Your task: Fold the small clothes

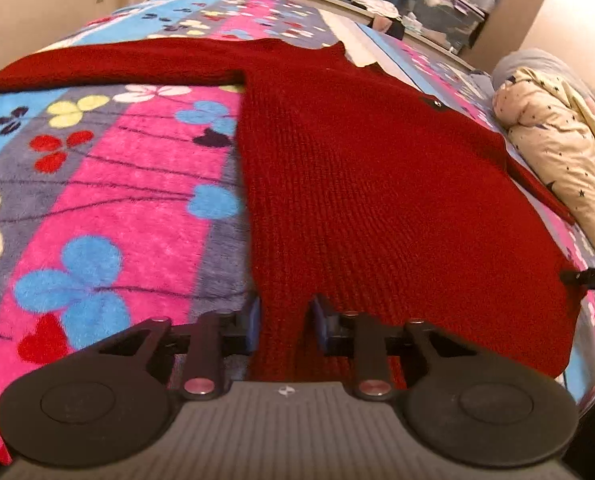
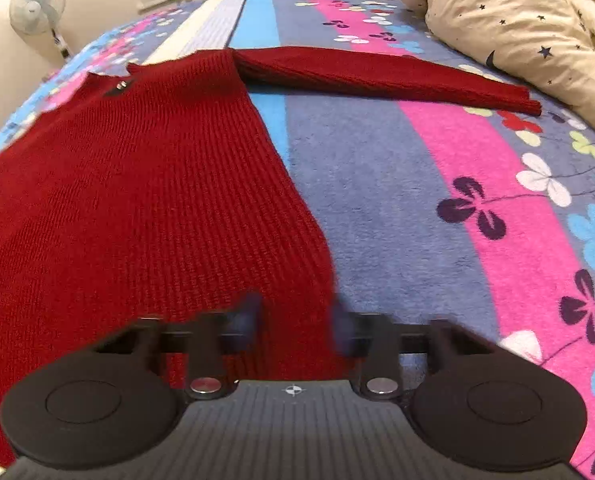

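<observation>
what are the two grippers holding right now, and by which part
Both hold the red sweater at its bottom hem: left gripper at one corner, right gripper at the other.

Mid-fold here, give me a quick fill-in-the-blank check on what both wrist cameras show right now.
1. The garment spread on the floral blanket is a knitted sweater coloured ____.
2. The left gripper has the sweater's bottom ____ between its fingers.
3. In the right wrist view, the sweater's sleeve lies stretched out towards the star-printed ____.
4. A standing ____ is at the far left of the right wrist view, beside the wall.

Missing words: red; hem; quilt; fan
</observation>
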